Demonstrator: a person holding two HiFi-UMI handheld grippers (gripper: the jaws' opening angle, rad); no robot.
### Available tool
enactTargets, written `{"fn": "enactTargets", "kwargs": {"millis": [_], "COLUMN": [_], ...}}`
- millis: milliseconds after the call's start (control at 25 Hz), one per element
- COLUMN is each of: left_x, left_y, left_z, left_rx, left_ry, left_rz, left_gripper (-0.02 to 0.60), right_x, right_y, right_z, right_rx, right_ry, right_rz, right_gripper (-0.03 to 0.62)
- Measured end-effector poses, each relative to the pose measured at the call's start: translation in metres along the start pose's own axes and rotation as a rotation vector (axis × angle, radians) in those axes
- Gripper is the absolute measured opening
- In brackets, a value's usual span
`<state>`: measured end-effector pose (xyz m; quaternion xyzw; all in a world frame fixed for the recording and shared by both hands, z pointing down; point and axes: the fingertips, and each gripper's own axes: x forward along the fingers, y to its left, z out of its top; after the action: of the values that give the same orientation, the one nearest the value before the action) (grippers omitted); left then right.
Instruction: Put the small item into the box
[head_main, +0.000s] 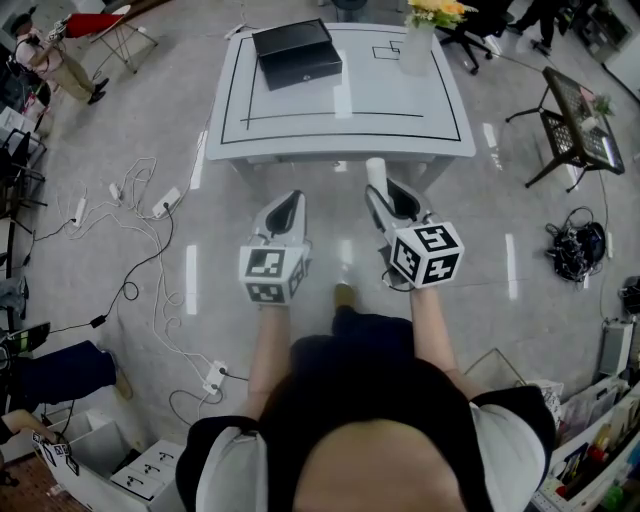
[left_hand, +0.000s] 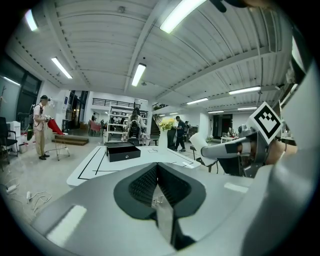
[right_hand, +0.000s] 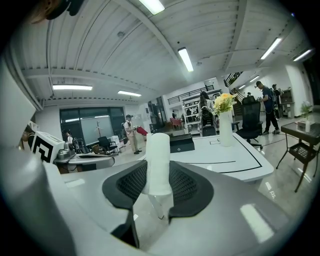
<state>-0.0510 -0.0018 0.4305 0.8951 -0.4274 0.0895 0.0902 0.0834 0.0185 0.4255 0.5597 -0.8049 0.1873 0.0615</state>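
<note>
Cylinder, white and small, clamped upright between the right gripper jaws, spread partway around it. Left gripper jaws pressed together, nothing between. Held both grippers above the floor, just short of the white surface. Saw the black box at its far left, a vase of yellow flowers far right.

Both forearms reach straight out in front of the body, side by side and apart. The left gripper points ahead, jaws pressed together with nothing between them. The right gripper angles a little toward the left one, its jaws clamped on a white roll standing upright between them.
</note>
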Motion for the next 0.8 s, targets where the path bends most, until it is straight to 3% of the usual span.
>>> {"fn": "enactTargets", "kwargs": {"millis": [800], "left_x": [0.042], "left_y": [0.015], "left_z": [0.004], "left_rx": [0.005], "left_ry": [-0.012], "left_rz": [0.022], "left_gripper": [0.009], "right_x": [0.034], "right_y": [-0.031], "right_z": [0.019], "right_rx": [-0.013], "right_ry": [-0.026], "right_rz": [0.019], "right_gripper": [0.137]}}
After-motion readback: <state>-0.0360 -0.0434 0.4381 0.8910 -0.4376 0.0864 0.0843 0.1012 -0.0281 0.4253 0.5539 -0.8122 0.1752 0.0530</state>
